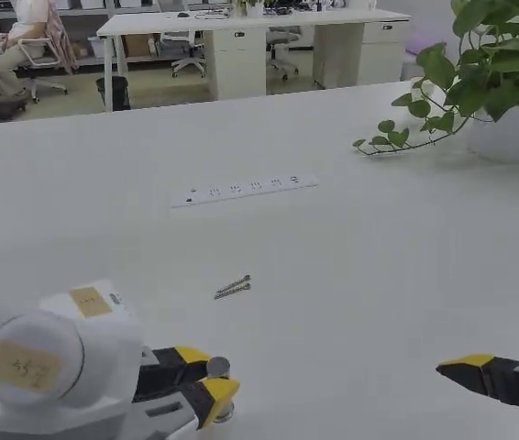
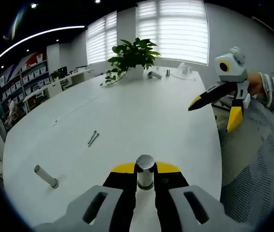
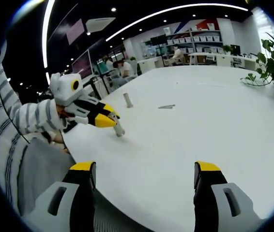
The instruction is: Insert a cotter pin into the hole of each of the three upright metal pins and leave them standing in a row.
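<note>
Yellow-tipped left gripper (image 2: 145,168) clamps a short silver metal pin (image 2: 145,175) upright near the white table (image 1: 379,257) edge; right gripper (image 3: 144,169) gapes wide, empty.
Thin cotter pins (image 1: 233,288) lie loose mid-table, apparently none inserted yet.

Two metal pins: one metal pin (image 2: 145,171) sits between the fingers of the left gripper (image 2: 145,168), and the other (image 3: 127,100) stands upright on the bench (image 1: 351,275). Two cotter pins (image 1: 232,288) lie side by side. There are two grippers, the left gripper and the right gripper (image 3: 145,169), each with two yellow-tipped fingers. One power strip (image 1: 244,191) lies on the bench. One plant (image 1: 489,64) sits in one white pot (image 1: 507,137). Beyond the bench are one desk (image 1: 241,37), one black bin (image 1: 113,92) and one seated person (image 1: 21,37).
</note>
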The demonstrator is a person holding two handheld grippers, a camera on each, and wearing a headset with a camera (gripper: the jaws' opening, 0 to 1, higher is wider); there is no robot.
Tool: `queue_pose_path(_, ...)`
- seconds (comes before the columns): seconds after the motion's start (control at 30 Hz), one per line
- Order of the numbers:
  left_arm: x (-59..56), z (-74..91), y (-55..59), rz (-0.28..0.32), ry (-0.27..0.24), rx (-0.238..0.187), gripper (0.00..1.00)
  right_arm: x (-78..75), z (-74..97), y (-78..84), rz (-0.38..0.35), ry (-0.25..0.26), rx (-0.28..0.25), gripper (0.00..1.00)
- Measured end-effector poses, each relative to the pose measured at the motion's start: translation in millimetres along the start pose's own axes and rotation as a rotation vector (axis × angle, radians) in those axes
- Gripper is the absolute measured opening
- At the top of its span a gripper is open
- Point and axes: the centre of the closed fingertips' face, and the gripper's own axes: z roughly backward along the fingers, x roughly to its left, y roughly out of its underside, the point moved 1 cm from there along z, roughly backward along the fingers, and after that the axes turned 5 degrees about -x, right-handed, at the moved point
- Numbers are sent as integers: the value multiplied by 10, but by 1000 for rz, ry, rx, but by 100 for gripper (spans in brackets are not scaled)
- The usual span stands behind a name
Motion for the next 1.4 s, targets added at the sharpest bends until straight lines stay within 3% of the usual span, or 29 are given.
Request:
queue_pose_path(0.4, -179, -44, 161, -36, 46, 24, 11, -1, 1, 49, -6, -1, 10, 84)
queue_pose_path(0.63, -225, -67, 253, -40, 61, 41, 11, -22, 19, 65, -10, 1, 17, 84)
queue_pose_path(0.77, -231, -69, 244, -12, 61, 22, 11, -32, 21, 74, -9, 3, 23, 84)
queue_pose_path(0.97, -233, -62, 253, -24, 65, 19, 11, -18, 4, 76, -3, -3, 35, 84)
queue_pose_path(1.4, -231, -57, 255, 21, 59, 7, 12, 32, -40, 91, 1, -13, 56, 84)
